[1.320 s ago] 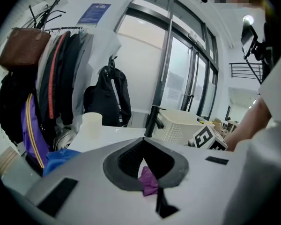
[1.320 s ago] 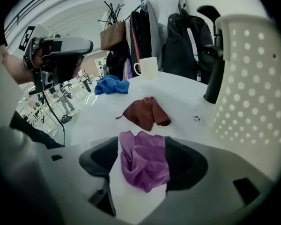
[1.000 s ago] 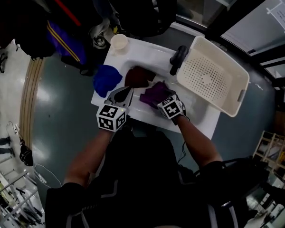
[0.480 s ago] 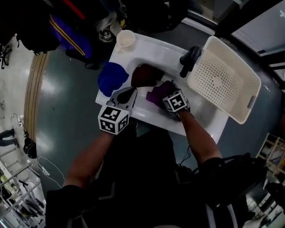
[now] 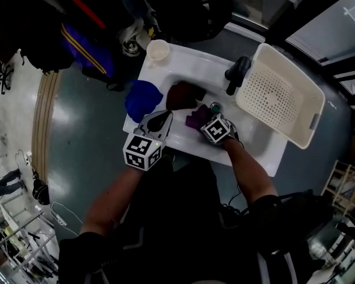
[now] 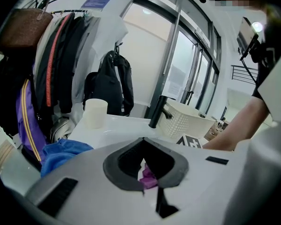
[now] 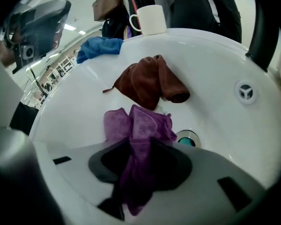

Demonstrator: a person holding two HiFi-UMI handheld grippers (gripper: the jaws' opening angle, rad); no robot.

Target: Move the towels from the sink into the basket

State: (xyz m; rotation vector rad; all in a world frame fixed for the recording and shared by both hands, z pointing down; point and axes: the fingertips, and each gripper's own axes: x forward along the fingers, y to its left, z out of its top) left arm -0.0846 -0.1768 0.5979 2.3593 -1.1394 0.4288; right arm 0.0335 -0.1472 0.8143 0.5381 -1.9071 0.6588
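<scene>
**A:** Well, where does everything sit around the sink [image 5: 192, 64]?

**B:** The basket [image 5: 277, 96] stands just beside the sink, on the side where the tap [image 5: 236, 74] is. A blue towel [image 5: 143, 98] lies on the sink's flat edge, on the side away from the basket.

**A:** And inside the sink?

**B:** A brown towel [image 7: 150, 83] lies bunched in the bowl, toward the back. A purple towel [image 7: 140, 125] is in the bowl too, nearer the front and just beside the drain [image 7: 189, 137].

**A:** Who has hold of what?

**B:** The right gripper [image 7: 138, 170] points steeply down into the sink. Its jaws have just been closing and now pinch a fold of the purple towel, while the rest of that towel fans out on the bowl. The left gripper [image 6: 141, 142] is over the sink's front edge, with its jaws together and nothing in them.

**A:** Anything smaller?

**B:** A cup [image 7: 149, 18] stands upright on the sink's back edge.
</scene>
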